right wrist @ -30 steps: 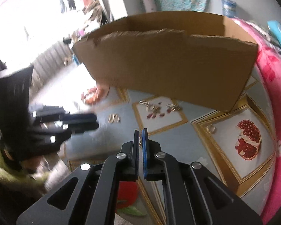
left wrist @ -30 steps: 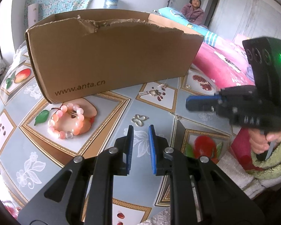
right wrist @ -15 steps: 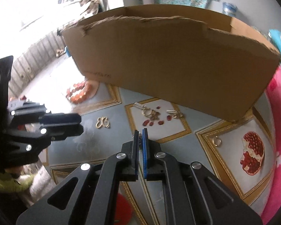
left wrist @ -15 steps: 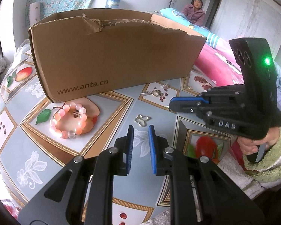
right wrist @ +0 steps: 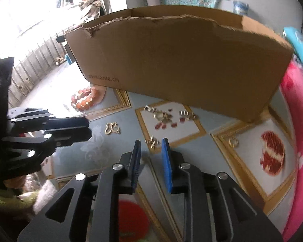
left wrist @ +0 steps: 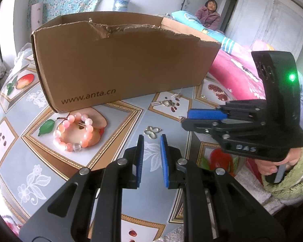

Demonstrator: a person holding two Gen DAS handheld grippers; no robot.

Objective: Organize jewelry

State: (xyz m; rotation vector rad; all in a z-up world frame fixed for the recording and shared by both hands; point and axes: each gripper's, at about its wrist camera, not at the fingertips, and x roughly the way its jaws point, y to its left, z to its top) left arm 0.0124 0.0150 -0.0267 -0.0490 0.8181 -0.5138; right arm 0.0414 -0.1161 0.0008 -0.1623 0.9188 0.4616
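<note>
While its blue-padded jaws have just been opening to a narrow gap, the right gripper hangs low in the centre of the right wrist view with nothing pinched between the pads; a small gold earring lies on the table just beyond the fingertips, seen through the gap. Further up the frame, a gold pendant with two short chain pieces rests on a white tile of the patterned tablecloth, and a gold butterfly-shaped piece lies to the left of centre. A small gold ring sits at the right, beside a printed pomegranate. A pink beaded bracelet lies at the left, close to the lower left corner of a large open cardboard box that fills the upper half of the frame. In the left wrist view, the left gripper sits at the bottom centre with its jaws a narrow way apart and empty, above bare tablecloth. The butterfly-shaped piece lies just beyond its tips, the bracelet to the left on a printed apple, the pendant higher up near the box. The right gripper enters from the right edge, held by a hand in a green sleeve. A seated person appears at the top right.
</note>
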